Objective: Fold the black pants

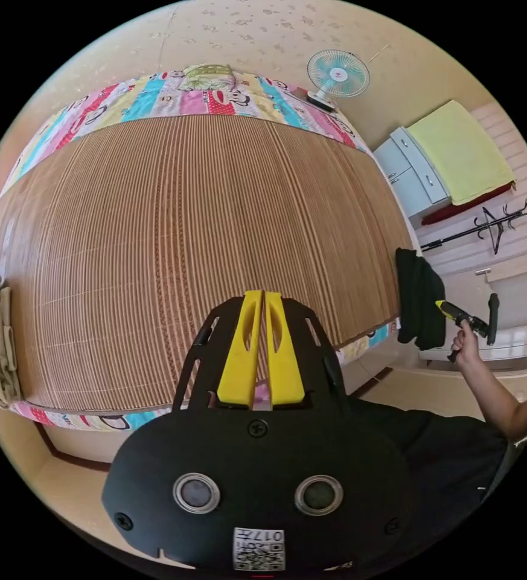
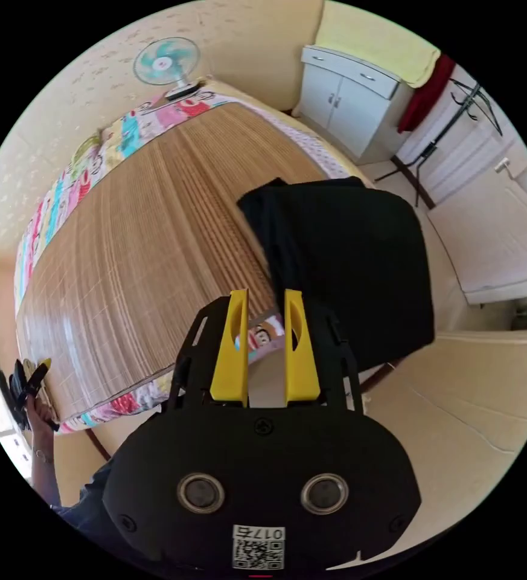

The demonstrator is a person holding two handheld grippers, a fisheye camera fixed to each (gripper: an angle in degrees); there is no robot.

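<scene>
**Holding both grippers over the bed, pants hanging at its corner**

You are holding the left gripper [image 1: 262, 296] above the woven bamboo mat [image 1: 185, 241] covering the bed, and its 2 yellow jaws are sitting almost together with only a thin slit between them, gripping nothing. In the left gripper view, the black pants [image 1: 419, 299] are hanging off the bed's far corner, and your right hand [image 1: 465, 344] is raising the other gripper just beside them.

Your right gripper [image 2: 266, 296] is standing with its 2 jaws parted, a clear gap between them, and no cloth is caught there. In the right gripper view, the black pants [image 2: 348, 254] are lying just beyond the jaw tips, draping over the mat's corner and down the bed's side. A cartoon-print sheet [image 2: 124, 133] is showing along the mat's edges, and a fan [image 2: 165, 63] is standing near the wall beside the bed.
</scene>
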